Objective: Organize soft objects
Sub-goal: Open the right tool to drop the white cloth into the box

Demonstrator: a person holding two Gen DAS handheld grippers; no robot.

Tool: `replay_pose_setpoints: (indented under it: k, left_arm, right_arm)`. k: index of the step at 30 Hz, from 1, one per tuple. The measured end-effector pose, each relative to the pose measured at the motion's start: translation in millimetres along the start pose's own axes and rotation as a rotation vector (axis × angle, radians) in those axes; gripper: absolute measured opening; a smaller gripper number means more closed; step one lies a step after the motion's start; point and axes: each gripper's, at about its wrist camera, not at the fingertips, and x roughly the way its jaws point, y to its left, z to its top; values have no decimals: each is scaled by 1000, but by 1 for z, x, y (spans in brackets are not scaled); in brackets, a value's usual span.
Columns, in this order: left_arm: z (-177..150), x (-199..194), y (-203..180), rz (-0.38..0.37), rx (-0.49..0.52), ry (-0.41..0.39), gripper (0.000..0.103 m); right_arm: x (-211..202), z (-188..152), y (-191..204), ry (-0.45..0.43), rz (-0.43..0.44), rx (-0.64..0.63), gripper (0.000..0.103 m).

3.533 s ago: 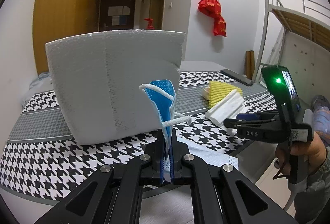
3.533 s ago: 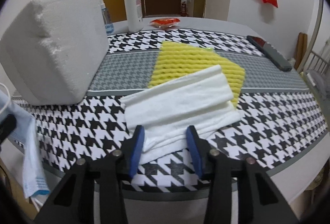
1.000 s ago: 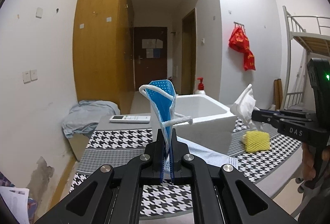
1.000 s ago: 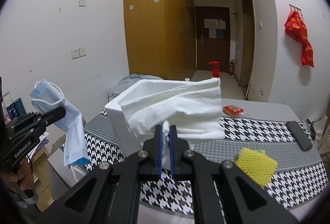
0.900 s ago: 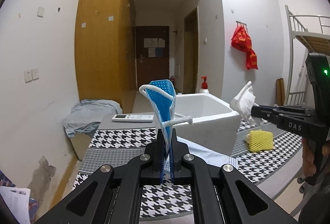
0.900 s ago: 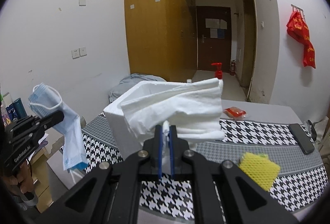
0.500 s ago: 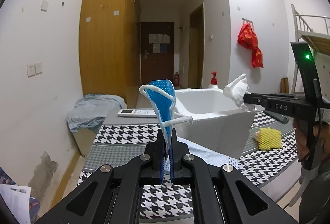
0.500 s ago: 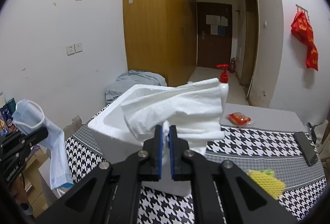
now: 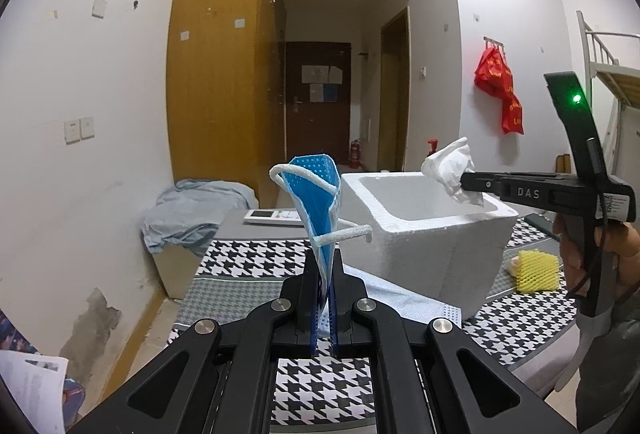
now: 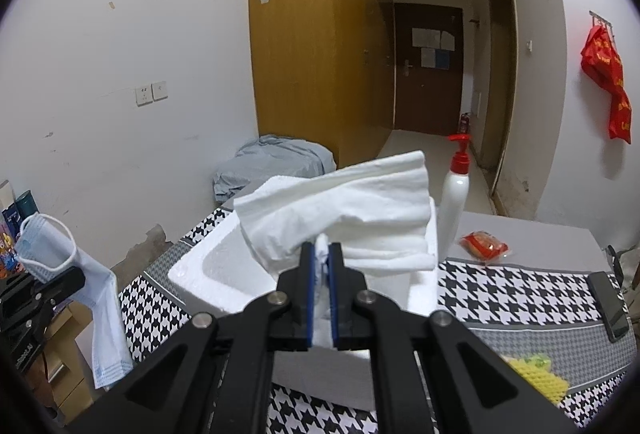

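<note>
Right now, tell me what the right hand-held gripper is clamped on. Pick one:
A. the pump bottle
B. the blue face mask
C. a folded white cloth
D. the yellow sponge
C. The right hand-held gripper is shut on the folded white cloth, held above the foam box, while the yellow sponge lies on the table.

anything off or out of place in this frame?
Nothing spilled or damaged. Both claws are shut on their loads: the left claw pinches the blue face mask, the right claw the white cloth over the open foam box. The yellow sponge lies on the table, not boxed.
</note>
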Motion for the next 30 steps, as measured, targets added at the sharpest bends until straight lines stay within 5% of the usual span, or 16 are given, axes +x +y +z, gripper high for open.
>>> replay_pose_setpoints:
  k: [8,13,30]
  left_arm:
    - [0,-4,6,34,-13,-2,4]
    - [2,-5,7,38,-20,-6,4]
    - [23,7,-1,-36,-12,-20,4]
  right_arm:
    - [17,5,1,25,10,7,22]
    - [16,3,1,20,16,30,74]
    - [-6,-1,-6,-23,-11,32,79]
